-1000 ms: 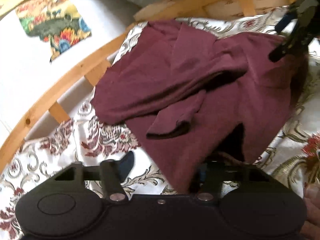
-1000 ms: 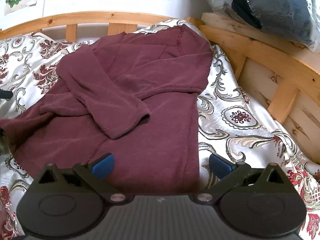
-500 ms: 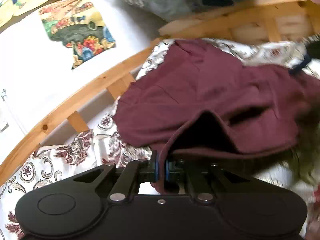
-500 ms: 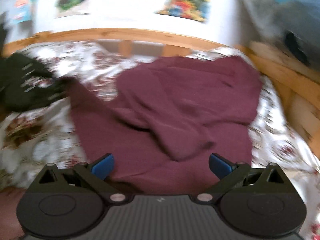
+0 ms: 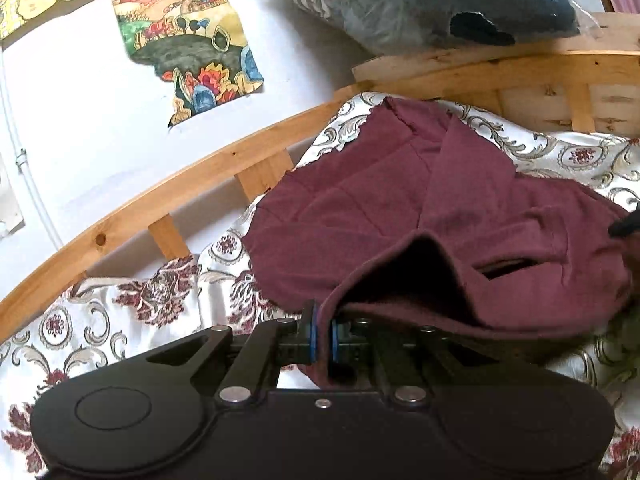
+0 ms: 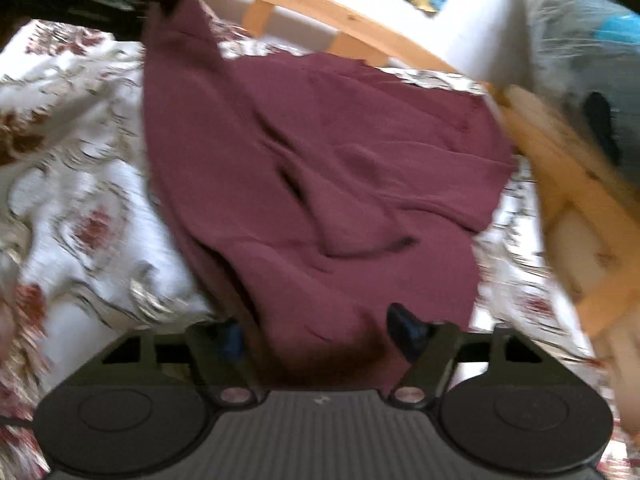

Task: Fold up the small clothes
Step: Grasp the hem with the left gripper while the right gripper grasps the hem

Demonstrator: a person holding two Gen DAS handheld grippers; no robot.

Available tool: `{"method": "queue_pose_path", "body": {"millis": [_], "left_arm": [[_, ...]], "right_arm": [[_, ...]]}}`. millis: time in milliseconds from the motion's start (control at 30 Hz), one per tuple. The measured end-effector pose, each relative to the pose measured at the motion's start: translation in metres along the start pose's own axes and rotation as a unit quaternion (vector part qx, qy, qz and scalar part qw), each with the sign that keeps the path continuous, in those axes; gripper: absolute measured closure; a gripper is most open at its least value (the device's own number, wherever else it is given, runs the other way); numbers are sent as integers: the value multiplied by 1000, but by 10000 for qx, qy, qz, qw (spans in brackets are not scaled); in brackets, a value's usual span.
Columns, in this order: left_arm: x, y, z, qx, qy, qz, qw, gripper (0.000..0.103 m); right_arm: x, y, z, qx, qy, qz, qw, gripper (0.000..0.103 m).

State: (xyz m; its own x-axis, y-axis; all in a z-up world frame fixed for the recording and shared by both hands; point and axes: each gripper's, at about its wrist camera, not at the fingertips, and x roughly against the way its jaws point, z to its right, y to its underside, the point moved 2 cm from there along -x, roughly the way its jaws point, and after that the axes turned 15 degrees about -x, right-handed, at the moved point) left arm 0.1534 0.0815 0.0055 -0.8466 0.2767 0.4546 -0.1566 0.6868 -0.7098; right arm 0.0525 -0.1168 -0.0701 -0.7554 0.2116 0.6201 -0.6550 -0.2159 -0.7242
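A maroon long-sleeved top (image 5: 400,216) lies on a floral bedspread (image 5: 120,320). My left gripper (image 5: 322,340) is shut on the top's hem corner and holds it lifted, so the cloth tents over the fingers. In the right wrist view the same top (image 6: 340,160) stretches from my left gripper at the upper left down to my right gripper (image 6: 316,332). The right jaws are partly closed with the near hem bunched between them; the view is blurred and a firm pinch is not clear.
A curved wooden bed rail (image 5: 200,172) borders the bedspread at the back, and continues on the right (image 6: 580,208). A plastic-wrapped dark bundle (image 5: 440,0) rests on the rail. Colourful pictures (image 5: 192,52) hang on the white wall behind.
My left gripper closed on the hem corner and lifted it toward the rail. My right gripper moved forward onto the near hem and its jaws narrowed around the cloth.
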Motion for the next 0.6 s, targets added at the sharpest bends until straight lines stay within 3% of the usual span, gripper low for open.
{"method": "queue_pose_path", "body": {"millis": [100, 167, 233, 267, 600], "left_arm": [[7, 9, 4, -35, 30, -29, 10000, 96], [13, 14, 7, -32, 50, -48, 10000, 96], [18, 20, 12, 24, 78, -79, 9999, 97], [19, 23, 14, 42, 87, -111, 9999, 97], [51, 48, 26, -46, -13, -62, 10000, 97]], "right_arm": [[8, 4, 11, 65, 466, -10, 9989, 64], [12, 9, 14, 287, 877, -16, 9957, 72], [17, 15, 11, 556, 1040, 27, 9930, 89], [20, 17, 7, 628, 1048, 44, 9925, 92], [49, 18, -3, 1267, 1529, 408, 9792, 96]]}}
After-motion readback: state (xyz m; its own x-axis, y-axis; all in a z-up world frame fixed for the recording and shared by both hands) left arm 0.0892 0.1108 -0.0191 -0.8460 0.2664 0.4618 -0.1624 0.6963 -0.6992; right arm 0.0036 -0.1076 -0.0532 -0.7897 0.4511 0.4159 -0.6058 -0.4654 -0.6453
